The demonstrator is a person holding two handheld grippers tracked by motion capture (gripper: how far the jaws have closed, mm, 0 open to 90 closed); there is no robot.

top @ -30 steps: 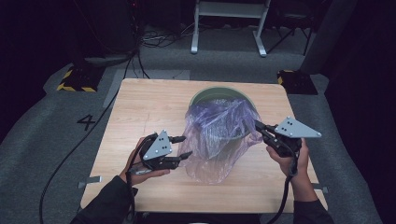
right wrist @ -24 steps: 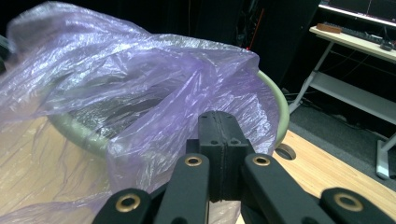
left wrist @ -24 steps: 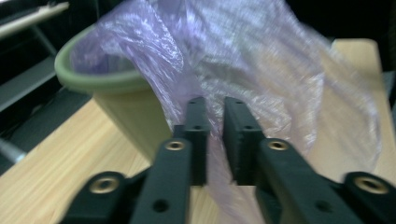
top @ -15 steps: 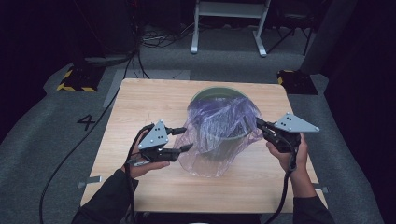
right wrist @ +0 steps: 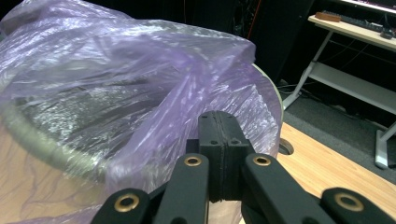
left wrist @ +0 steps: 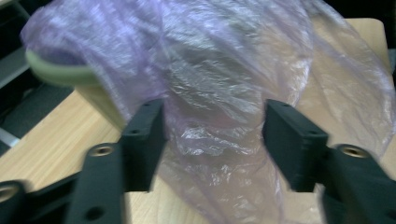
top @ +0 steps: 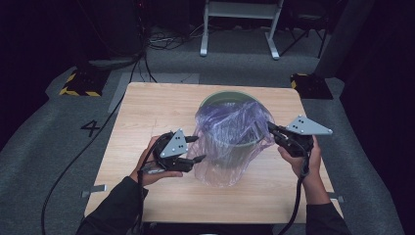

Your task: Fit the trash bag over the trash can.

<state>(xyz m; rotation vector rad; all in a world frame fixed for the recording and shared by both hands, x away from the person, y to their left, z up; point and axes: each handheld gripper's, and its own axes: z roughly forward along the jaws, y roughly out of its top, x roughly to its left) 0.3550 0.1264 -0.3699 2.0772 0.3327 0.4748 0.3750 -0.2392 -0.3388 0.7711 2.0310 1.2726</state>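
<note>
Fingers point(left wrist: 144, 135) of the left gripper point(top: 192, 151) stand spread, just closing, with the thin purple plastic bag point(top: 230, 142) draped over the green round bin point(top: 222, 98) loose between them, while the right gripper point(top: 275, 132), its fingers pressed together, pinches the bag's far side.

The bag point(top: 226, 142) was thin translucent purple plastic film, crinkled and glossy, with bright highlights along its folds. The bin point(top: 215, 98) beneath the film had a smooth, matt olive-green rim that looked like plastic. The table point(top: 147, 112) was light wood-grain board with a smooth, low-sheen finish. The jaws of the left gripper point(left wrist: 215, 135), either side of the film, were matt black plastic with brass-coloured metal inserts. The right gripper point(right wrist: 218, 140) had the same finish. A grey matt plate point(top: 308, 126) topped it.
</note>
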